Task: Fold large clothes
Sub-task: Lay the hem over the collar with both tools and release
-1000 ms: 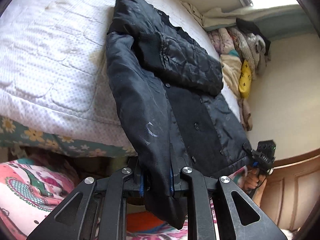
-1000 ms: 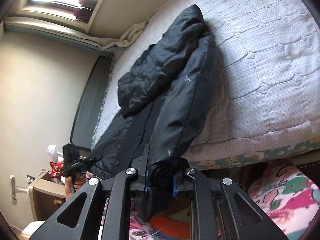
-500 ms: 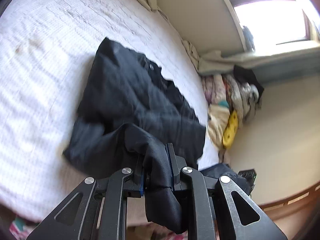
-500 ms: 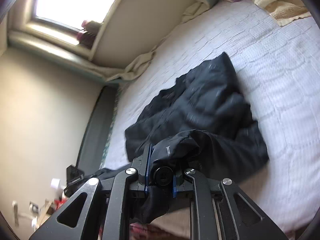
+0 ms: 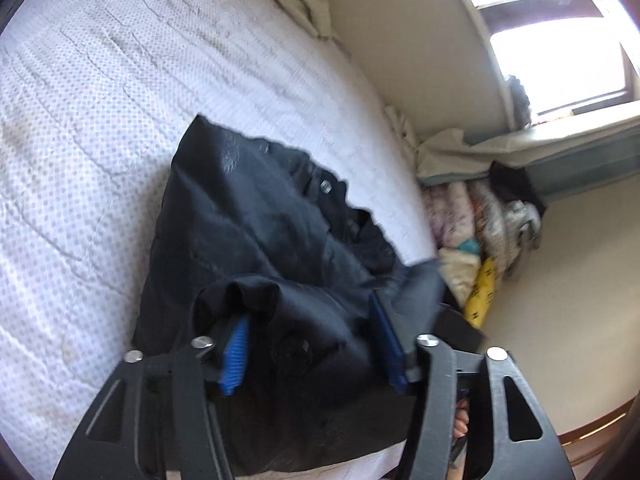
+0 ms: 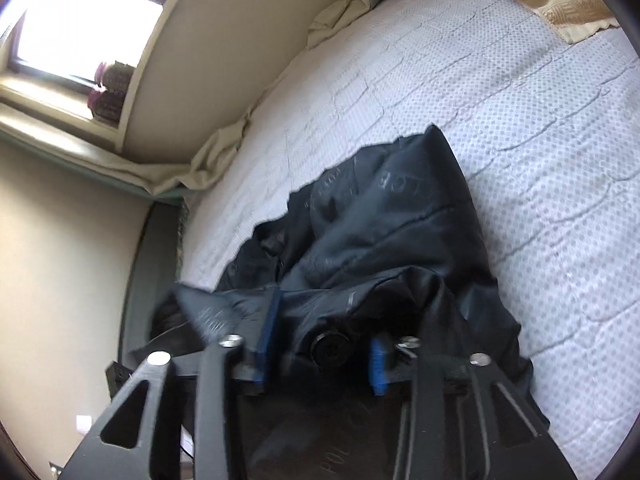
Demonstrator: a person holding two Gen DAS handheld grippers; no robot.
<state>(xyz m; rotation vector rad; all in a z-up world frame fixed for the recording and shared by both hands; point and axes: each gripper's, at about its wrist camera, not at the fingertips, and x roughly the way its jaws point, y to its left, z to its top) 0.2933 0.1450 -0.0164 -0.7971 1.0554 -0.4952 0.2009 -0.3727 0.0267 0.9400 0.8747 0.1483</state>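
Jacket bunched on the bed, both jaws spread

Black quilted jacket [image 5: 256,248] lies heaped on the white dotted bedspread [image 5: 100,120] directly ahead of both tools. Left hand-held gripper [image 5: 312,344] stands with blue pads apart, fabric loose between them. Right hand-held gripper [image 6: 322,344] is likewise spread, fabric lying slack between its pads.

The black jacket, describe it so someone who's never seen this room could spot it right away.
Start at the big bed with the white dotted quilt that fills most of the room. Near its front edge lies the black jacket, doubled over in a rumpled heap with snap buttons showing. It is the only dark thing on the quilt; the clothes pile by the wall is pale and patterned.
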